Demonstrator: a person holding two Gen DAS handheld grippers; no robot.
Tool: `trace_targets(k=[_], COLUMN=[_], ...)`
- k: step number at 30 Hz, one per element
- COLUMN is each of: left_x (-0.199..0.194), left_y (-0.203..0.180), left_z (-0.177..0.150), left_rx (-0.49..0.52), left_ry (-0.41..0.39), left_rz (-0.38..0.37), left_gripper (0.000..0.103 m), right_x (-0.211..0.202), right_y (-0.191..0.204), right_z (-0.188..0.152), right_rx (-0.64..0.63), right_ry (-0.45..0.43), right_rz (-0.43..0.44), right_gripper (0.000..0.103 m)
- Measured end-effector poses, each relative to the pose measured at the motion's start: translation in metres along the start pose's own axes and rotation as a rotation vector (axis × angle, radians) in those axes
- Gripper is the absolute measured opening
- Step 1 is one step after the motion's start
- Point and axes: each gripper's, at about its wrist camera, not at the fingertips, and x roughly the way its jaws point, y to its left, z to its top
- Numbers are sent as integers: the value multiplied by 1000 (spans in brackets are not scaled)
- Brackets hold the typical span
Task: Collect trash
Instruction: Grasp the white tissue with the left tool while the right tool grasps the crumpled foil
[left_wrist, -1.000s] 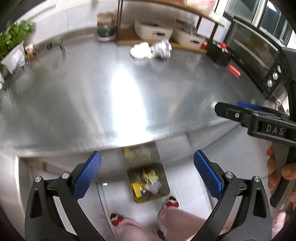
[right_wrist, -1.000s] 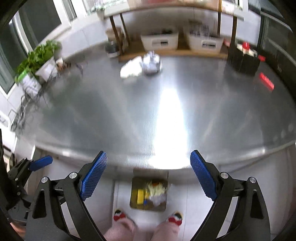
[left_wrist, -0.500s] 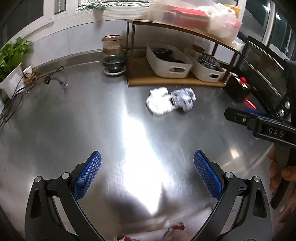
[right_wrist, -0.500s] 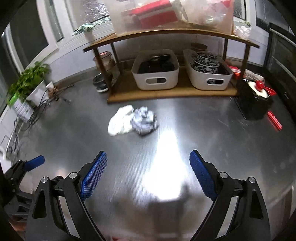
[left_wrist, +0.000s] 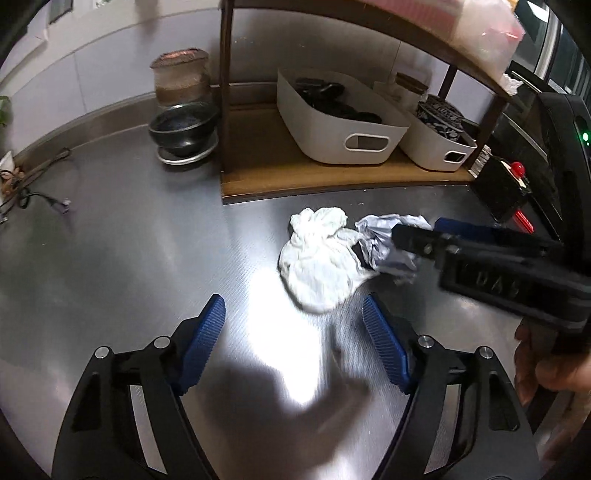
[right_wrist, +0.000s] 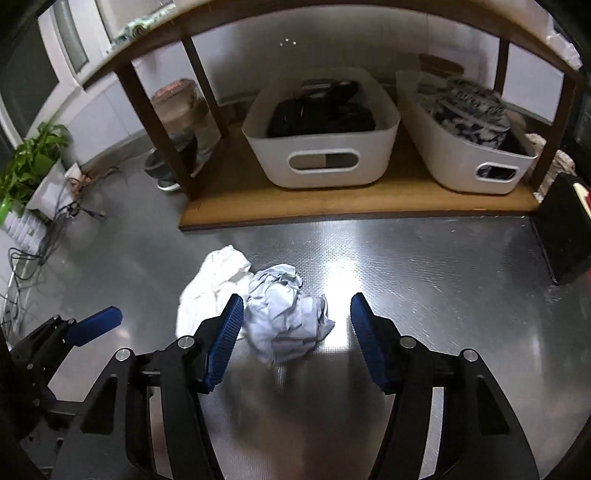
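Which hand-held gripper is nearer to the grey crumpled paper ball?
Right. The right hand-held gripper has the grey paper ball between its open fingers; the left hand-held gripper faces the white wad beside it.

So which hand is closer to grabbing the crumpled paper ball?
The right one, probably. The right gripper already has the grey paper ball between its open jaws, which have just been closing. The left gripper sits short of the white wad, nothing between its jaws.

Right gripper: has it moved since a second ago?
Yes. The right gripper has moved in over the counter toward the shelf, from the counter's edge to the grey paper wad, which now lies between its closing jaws.
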Motion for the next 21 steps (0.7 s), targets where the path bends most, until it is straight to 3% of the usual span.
trace_targets(k=[4,5,10,12,14,21], left_x=[25,30,45,45,45,32], left_y=[-3,-3,-8,-9,-8,-6], left_z=[8,10,16,18,19,12], left_rx=[0,-4,19,31,34,47], left_ry=[20,25,30,34,42,34], left_rz=[-18,-27,-25,-25,-23,-18], left_gripper=[66,62,47,32,9,4], right_x=[7,10,19,20,19,12], right_y=[0,1,-1,-2,-1,-2], right_z=[5,7,11,11,10,5], right_rx=[13,9,20,15,8,15], right_ry=[-20,-11,4,5,5,18], right_rz=[9,-3,15,17,21,35], right_gripper=[55,41,41,40,38,31])
